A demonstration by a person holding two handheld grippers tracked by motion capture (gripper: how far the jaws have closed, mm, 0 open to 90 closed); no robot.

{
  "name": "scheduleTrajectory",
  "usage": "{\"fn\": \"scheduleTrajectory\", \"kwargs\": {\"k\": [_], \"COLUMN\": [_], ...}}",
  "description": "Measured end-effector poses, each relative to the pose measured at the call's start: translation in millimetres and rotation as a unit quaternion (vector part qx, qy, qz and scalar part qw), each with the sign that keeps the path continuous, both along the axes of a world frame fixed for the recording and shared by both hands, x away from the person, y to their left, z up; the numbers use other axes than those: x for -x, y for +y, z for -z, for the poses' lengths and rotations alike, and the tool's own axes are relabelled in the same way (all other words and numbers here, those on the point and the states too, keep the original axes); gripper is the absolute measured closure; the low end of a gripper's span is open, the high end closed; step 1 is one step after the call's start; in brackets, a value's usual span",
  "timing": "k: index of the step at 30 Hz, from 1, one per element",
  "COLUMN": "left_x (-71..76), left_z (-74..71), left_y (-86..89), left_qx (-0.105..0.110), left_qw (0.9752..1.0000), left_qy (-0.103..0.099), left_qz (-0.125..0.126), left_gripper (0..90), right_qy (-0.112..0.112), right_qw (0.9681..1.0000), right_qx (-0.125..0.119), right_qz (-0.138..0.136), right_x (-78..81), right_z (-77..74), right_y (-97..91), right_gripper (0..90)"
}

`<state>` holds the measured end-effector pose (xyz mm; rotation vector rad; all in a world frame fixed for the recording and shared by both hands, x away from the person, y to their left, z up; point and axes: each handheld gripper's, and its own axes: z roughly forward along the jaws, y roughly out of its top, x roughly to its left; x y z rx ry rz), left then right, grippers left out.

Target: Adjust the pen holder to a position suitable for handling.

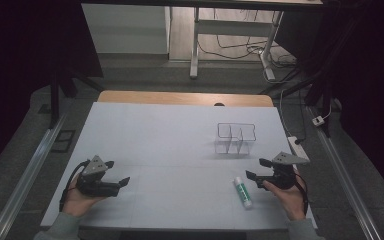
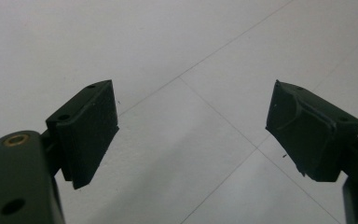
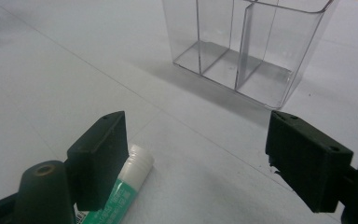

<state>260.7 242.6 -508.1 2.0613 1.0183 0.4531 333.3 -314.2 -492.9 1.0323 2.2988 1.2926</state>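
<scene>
A white and green glue stick [image 1: 243, 192] lies flat on the white table cover [image 1: 180, 145], near the front right. My right gripper [image 1: 259, 169] hovers just right of it, jaws wide open and empty. In the right gripper view the glue stick [image 3: 123, 189] lies low beside the left jaw, its white cap toward a clear plastic organizer [image 3: 247, 46] with upright dividers. That organizer [image 1: 236, 138] stands behind the glue stick. My left gripper [image 1: 117, 173] is held at the front left, open with nothing between its jaws [image 2: 191, 135].
The wooden table edge [image 1: 185, 97] shows past the cover at the back. Metal rails [image 1: 25, 180] run along both sides on the floor. A power strip [image 1: 298, 148] and cables lie off the right edge. A desk frame [image 1: 195, 45] stands farther back.
</scene>
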Motion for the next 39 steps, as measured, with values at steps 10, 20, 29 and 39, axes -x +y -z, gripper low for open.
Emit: {"fn": "scheduleTrajectory", "kwargs": {"k": [10, 20, 29, 39], "left_x": [-1.6, -1.4, -1.9, -3.7], "left_z": [0.5, 0.6, 1.3, 3.7], "left_y": [1.0, 1.6, 1.8, 0.2], "left_qx": [0.002, 0.002, -0.001, -0.007], "left_qw": [1.0000, 1.0000, 1.0000, 1.0000], "left_qy": [-0.002, -0.004, -0.002, 0.004], "left_qz": [-0.001, 0.000, 0.001, 0.003], "left_gripper": [16.0, 16.0, 16.0, 16.0], "right_qy": [0.000, 0.001, 0.001, -0.007], "right_qw": [1.0000, 1.0000, 1.0000, 0.9998], "right_qx": [0.003, 0.002, 0.001, 0.000], "right_qz": [0.002, 0.001, 0.002, 0.017], "right_x": [0.3, 0.7, 0.1, -4.1], "right_z": [-0.6, -2.1, -4.1, -14.0], "right_y": [2.5, 4.4, 3.6, 2.9], "right_gripper": [20.7, 21.2, 21.8, 23.1]}}
